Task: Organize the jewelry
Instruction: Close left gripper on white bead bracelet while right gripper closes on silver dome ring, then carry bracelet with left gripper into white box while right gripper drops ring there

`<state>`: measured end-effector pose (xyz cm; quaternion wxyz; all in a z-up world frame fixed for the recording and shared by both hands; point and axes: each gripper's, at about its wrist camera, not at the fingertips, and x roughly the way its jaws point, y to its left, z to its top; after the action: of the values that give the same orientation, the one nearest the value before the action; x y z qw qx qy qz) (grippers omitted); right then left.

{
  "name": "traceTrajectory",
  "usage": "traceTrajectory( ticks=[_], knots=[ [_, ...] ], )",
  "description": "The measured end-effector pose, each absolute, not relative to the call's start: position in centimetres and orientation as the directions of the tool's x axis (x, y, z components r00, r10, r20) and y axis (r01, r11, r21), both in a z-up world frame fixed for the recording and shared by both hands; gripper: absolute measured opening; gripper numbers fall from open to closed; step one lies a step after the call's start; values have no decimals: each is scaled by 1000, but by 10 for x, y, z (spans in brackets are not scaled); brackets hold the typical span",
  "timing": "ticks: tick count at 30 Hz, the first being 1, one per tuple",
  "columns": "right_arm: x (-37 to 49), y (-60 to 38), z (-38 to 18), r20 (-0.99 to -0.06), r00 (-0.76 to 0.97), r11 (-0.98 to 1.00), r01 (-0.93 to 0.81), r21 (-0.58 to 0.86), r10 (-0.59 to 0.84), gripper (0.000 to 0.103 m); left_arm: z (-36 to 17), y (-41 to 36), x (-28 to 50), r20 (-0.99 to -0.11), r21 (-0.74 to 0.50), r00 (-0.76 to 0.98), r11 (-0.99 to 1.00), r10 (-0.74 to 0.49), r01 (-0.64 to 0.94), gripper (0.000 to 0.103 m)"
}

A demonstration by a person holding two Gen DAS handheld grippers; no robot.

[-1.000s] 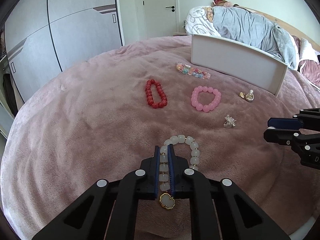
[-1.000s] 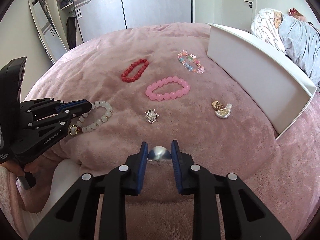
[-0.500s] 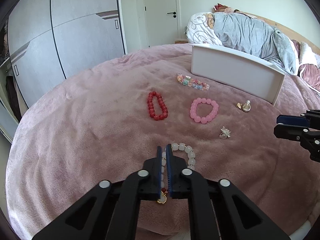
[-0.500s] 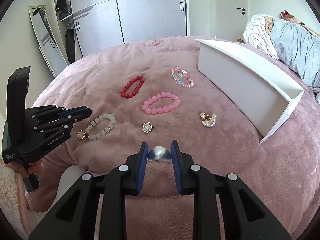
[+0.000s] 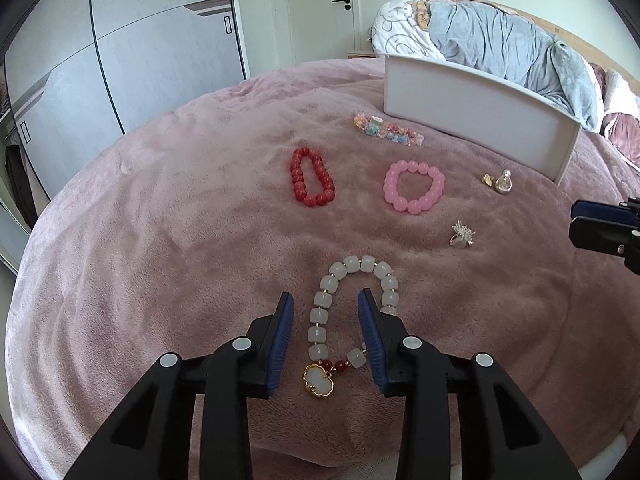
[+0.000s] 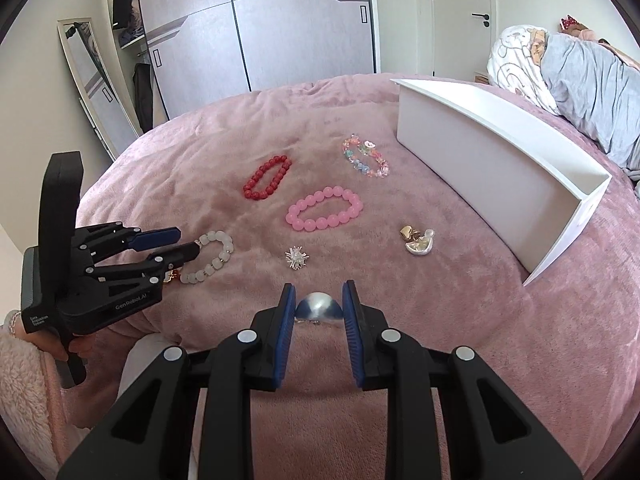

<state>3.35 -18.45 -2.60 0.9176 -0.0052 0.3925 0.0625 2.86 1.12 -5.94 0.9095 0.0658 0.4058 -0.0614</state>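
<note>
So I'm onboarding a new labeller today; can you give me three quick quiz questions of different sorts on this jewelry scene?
1. True or false: the right gripper is empty.
2. Which bracelet lies between the fingers of the left gripper? A red, B pink, C white.
3. Fill in: the white tray stands on the pink ____.

Key
1. False: it is shut on a silver ball.
2. C: the white bracelet, lying loose; the jaws have just been opening.
3. Blanket.

Your left gripper [image 5: 325,312] has just been opening, pads clear of contact. Your right gripper [image 6: 319,307] is clamped, angled downward.
</note>
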Motion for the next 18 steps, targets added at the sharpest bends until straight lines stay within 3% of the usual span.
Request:
traceTrajectory(
  ticks=[5, 18],
  knots=[
    [34, -182, -28, -725, 680, 991, -126, 37, 113, 25, -69, 17, 33, -766, 72, 642, 986, -40, 148, 15],
    [35, -185, -20, -708, 700, 993, -117, 23, 99, 25, -35, 22, 33, -712, 26, 697, 989, -83, 144, 15]
  ],
)
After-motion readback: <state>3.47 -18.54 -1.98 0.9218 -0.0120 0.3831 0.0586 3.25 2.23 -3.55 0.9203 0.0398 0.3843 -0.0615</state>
